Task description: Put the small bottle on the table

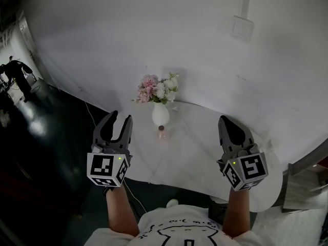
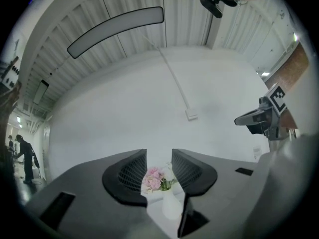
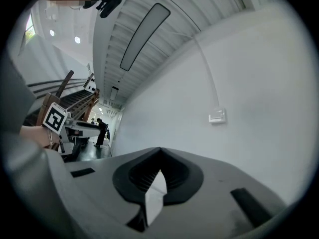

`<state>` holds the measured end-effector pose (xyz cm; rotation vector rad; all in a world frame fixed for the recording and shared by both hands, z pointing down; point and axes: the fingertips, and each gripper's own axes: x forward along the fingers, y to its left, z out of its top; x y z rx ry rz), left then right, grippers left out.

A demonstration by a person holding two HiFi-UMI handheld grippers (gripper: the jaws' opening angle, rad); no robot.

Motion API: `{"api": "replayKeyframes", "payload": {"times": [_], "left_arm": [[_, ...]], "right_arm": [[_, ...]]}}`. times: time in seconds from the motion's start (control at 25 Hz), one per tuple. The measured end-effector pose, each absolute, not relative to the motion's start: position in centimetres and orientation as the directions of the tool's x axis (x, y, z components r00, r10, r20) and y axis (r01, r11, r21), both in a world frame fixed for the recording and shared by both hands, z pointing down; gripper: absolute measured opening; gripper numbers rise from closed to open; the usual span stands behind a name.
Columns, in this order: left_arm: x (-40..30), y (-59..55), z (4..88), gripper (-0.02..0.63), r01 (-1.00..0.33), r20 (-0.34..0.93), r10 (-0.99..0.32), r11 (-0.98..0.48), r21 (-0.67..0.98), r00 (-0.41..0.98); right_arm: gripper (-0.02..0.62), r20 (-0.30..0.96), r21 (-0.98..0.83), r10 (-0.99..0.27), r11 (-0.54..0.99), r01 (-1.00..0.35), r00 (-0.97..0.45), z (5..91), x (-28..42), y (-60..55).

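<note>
The small bottle [image 1: 161, 132], pale pink with a brown cap, stands upright on the white round table [image 1: 197, 155], just in front of a white vase [image 1: 160, 115] of pink and white flowers [image 1: 158, 89]. My left gripper [image 1: 120, 116] hovers over the table's left edge, left of the bottle and apart from it, open with nothing between its jaws. In the left gripper view, the left gripper [image 2: 159, 156] frames the flowers [image 2: 156, 178] and vase [image 2: 169, 204] far ahead; the bottle does not show there. My right gripper [image 1: 224, 120] is shut and empty over the table's right side; its tips [image 3: 159, 152] meet.
A white wall with a switch plate [image 1: 241, 27] rises right behind the table. Dark floor lies to the left, where a person [image 1: 15, 72] stands far off. A cable [image 1: 92, 118] runs down the floor at the table's left. The right gripper [image 2: 264, 117] shows in the left gripper view.
</note>
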<state>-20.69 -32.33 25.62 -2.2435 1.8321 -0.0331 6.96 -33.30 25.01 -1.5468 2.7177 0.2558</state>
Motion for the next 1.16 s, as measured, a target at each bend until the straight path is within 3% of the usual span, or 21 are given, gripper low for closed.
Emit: {"api": "replayKeyframes", "payload": {"times": [0.12,0.16,1.16], "left_arm": [[-20.7,-32.1,25.2,0.019,-0.962,-0.146,-0.969,-0.164,-0.22,0.199],[-20.7,-32.1,25.2,0.005,-0.962,-0.149,-0.969,-0.163,-0.219,0.198],[-19.2,-32.4,22.9,0.005,-0.95,-0.178,-0.959,-0.172,-0.261,0.222]], "right_arm": [[-0.008,-0.082,0.146,-0.853,0.502,-0.853,-0.516,24.9,7.0,-33.4],[-0.008,-0.08,0.152,-0.852,0.502,-0.851,-0.517,24.9,7.0,-33.5],[-0.008,-0.075,0.205,-0.84,0.514,-0.833,-0.537,23.8,7.5,-33.9]]}}
